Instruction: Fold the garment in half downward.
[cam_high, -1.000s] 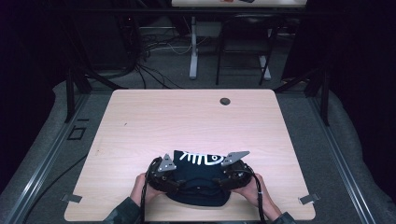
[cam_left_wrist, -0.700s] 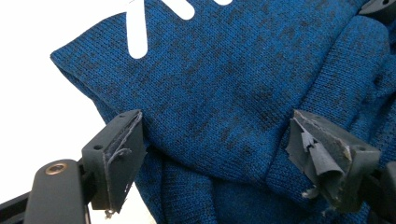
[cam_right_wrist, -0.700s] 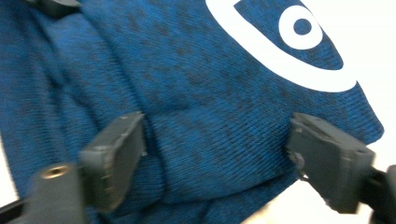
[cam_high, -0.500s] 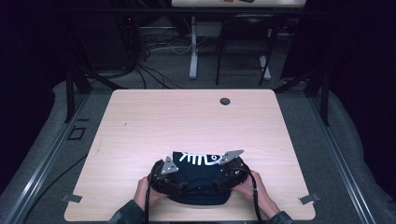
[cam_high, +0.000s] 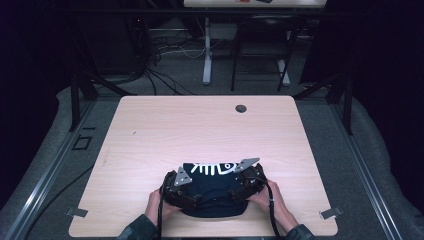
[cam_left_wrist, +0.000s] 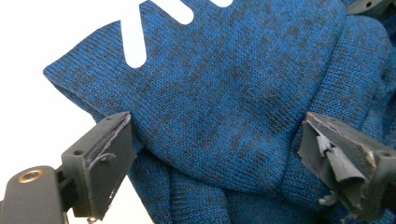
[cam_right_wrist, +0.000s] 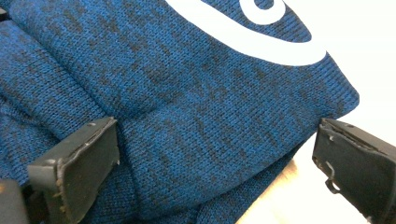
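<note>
A dark blue knit beanie (cam_high: 214, 192) with a white fish-skeleton print (cam_high: 215, 168) lay near the front edge of the light wood bench (cam_high: 165, 135), about midway across it, well apart from the small round grommet (cam_high: 241, 108) by the far edge. The person's hands came in from below, the left hand (cam_high: 156, 204) holding the left gripper (cam_high: 176, 187) against the beanie's left side and the right hand (cam_high: 270, 200) holding the right gripper (cam_high: 250, 180) against its right side. In the left gripper view, the left gripper's jaws stood wide apart with the blue knit (cam_left_wrist: 224, 102) bulging between them; a folded edge of the fabric lay beside the left jaw, and torn tape hung from the pad of the right jaw. In the right gripper view, the right gripper's jaws were likewise spread wide, the fabric (cam_right_wrist: 187, 107) filling the gap and part of the white print (cam_right_wrist: 252, 32) curving across the top. Neither gripper was clamped on the beanie.
</note>
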